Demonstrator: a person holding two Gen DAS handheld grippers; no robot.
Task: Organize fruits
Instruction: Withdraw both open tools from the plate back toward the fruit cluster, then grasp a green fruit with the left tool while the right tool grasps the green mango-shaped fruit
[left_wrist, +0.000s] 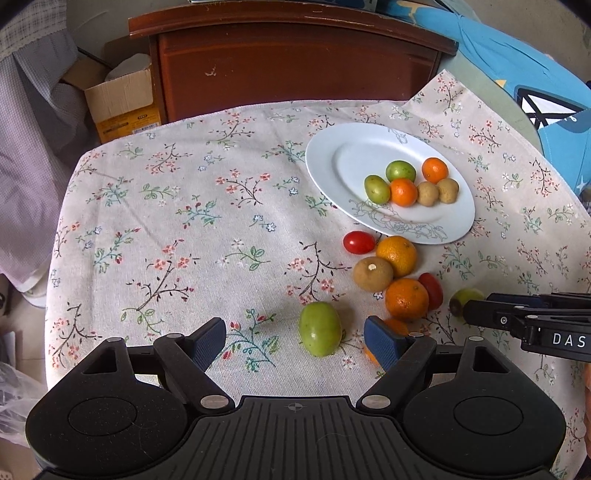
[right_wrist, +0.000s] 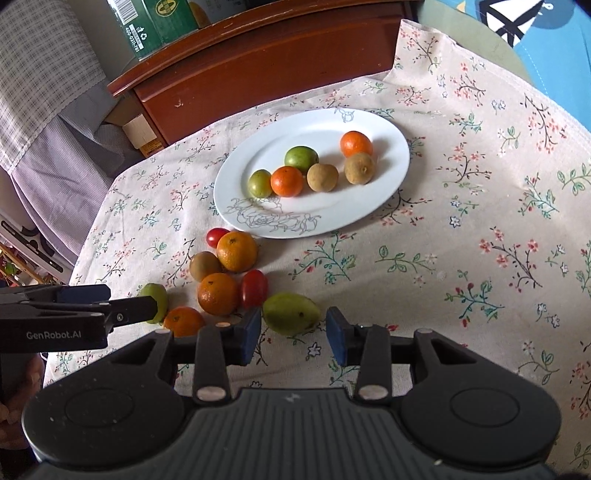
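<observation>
Both tongs open, holding nothing: left gripper (left_wrist: 294, 341) wide around a green fruit (left_wrist: 320, 333), pads clear; right gripper (right_wrist: 294, 334) narrower, beside another green fruit (right_wrist: 290, 313). Side lettering reads "GenRobot.AI" and "DAS". Floral tablecloth (left_wrist: 177, 229); white plate (left_wrist: 325, 155) with six fruits near its far-right corner, loose fruits along the plate's near edge. Wooden cabinet (left_wrist: 288, 70) behind.

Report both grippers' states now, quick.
Left gripper: open, holding nothing; a green fruit lies between its fingers, untouched.
Right gripper: open, holding nothing; another green fruit sits just ahead of its fingertips.
</observation>
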